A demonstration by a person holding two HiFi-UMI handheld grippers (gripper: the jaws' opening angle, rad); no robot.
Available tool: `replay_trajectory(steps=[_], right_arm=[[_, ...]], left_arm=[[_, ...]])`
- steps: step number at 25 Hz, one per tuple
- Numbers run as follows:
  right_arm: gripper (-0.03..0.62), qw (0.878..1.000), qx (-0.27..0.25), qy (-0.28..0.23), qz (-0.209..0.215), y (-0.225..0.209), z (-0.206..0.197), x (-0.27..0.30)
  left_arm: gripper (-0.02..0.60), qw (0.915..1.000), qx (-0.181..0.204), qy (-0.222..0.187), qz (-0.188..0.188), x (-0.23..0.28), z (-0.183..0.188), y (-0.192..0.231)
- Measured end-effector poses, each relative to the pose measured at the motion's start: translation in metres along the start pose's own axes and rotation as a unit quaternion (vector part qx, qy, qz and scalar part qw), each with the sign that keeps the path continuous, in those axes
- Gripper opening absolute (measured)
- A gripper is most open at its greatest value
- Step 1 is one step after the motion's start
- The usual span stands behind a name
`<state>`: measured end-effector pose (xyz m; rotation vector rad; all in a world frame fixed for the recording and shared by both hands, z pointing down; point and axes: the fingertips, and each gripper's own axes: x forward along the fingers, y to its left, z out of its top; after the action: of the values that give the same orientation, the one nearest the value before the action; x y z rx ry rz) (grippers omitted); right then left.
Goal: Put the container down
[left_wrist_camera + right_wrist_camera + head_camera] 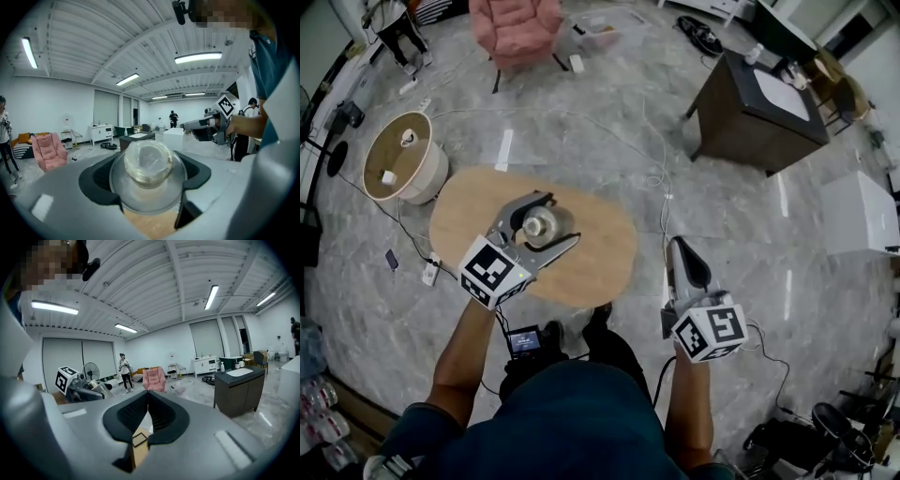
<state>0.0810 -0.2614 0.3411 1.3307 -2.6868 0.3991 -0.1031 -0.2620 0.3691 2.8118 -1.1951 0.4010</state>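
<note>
- Container: clear, round-bodied jar, seen almost end-on from the head view, so its long axis appears to run roughly up and down. The exact tilt cannot be told.
- Left gripper: jaws spread wide, one pad on each side of the jar's body, clamping it. The jar fills the gap and lies directly ahead of this gripper's camera.
- Table: oval wooden top, directly below the jar, with bare wood visible under it in the left gripper view. Whether the base touches the wood cannot be told.
- Governing relation: the jar is over the table's middle, well inside the rim, so the set-down looks like a straight lowering followed by spreading the jaws.
- Right gripper: jaws pressed together with nothing between them, held off the table's right edge, well apart from the jar. The left hand is the nearer one.
</note>
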Motion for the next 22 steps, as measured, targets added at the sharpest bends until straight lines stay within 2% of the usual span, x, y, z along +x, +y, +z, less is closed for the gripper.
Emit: replay_trajectory(steps=[8,22], right_arm=[[0.011,0.999,0.021,0.038,-0.001,-0.036,-0.026,0.026],[0.011,0.993,0.069,0.093,-0.033,-0.099,-0.109,0.028]], left_arm=[[0.336,0.9989,-0.03,0.037,-0.001,0.056,-0.051,0.019],[0.336,0.9902,-0.072,0.119,-0.017,0.16,-0.194,0.026]])
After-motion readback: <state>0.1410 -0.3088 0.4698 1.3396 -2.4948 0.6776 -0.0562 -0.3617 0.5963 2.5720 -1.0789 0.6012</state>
